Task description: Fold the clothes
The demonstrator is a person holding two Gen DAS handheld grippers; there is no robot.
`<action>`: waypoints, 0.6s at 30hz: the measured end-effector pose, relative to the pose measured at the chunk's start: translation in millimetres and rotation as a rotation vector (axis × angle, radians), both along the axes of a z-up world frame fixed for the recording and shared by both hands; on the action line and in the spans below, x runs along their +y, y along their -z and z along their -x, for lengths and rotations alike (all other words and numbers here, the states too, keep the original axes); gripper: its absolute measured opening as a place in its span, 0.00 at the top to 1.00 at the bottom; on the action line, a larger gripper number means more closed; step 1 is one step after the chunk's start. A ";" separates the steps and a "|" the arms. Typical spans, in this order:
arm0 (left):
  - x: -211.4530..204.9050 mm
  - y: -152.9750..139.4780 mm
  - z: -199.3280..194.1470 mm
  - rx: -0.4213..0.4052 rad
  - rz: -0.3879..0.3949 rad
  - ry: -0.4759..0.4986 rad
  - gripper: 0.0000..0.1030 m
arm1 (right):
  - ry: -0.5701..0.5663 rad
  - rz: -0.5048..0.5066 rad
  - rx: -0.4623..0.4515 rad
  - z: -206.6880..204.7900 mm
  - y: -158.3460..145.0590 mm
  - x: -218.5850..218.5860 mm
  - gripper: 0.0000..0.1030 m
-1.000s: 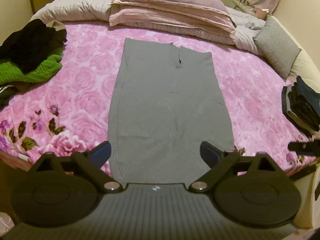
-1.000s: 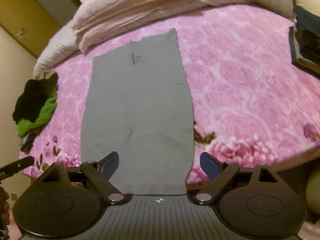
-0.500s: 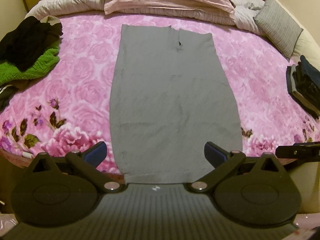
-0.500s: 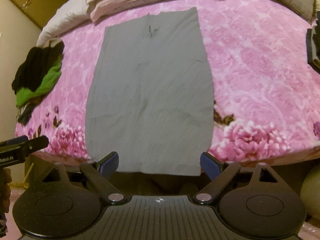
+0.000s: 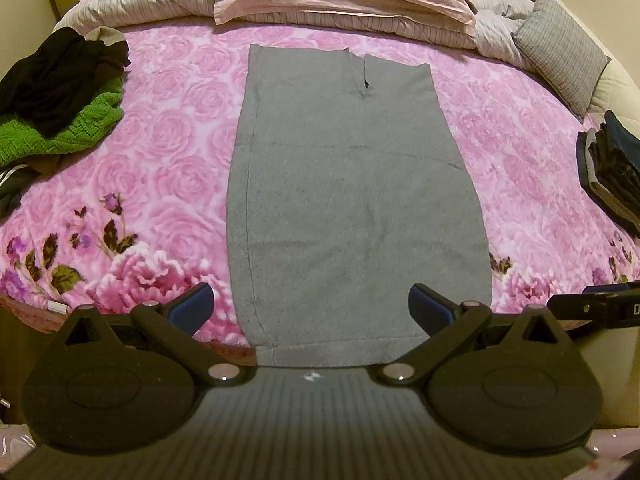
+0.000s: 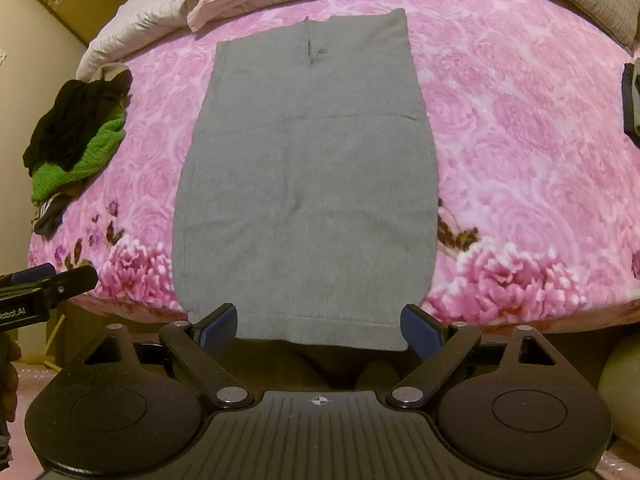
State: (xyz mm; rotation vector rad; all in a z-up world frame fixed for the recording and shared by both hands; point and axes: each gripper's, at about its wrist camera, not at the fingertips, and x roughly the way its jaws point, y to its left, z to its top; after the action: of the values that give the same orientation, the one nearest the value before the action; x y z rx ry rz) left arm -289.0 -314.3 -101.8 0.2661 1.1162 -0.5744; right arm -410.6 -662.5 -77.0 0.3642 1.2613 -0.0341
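Bed [image 5: 168,152] bearing one flat grey garment [image 5: 352,200] and two clothes piles; left gripper [image 5: 310,308] and right gripper [image 6: 320,326], fingers spread, both empty

You get warm, yellowish indoor light in both views, fairly dim, with no glare. The pink bedspread [image 5: 160,152] is evenly lit; shadow gathers below the bed's near edge. Fisheye distortion bows the bed and darkens the corners. The grey garment [image 6: 308,184] looks slightly soft and grainy.
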 end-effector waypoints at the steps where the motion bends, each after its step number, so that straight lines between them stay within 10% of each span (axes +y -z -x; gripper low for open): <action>1: 0.2 0.0 0.0 -0.001 0.000 0.001 0.01 | 0.001 0.000 0.000 -0.1 -0.1 0.0 0.17; 18: -10.9 2.5 4.9 0.002 -0.004 0.007 0.01 | -0.001 -0.003 0.002 -1.6 2.0 -1.9 0.17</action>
State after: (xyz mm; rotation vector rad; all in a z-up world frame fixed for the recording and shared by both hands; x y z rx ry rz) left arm -293.9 -325.1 -104.4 0.2733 1.1190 -0.5785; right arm -409.0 -664.4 -79.0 0.3668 1.2639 -0.0318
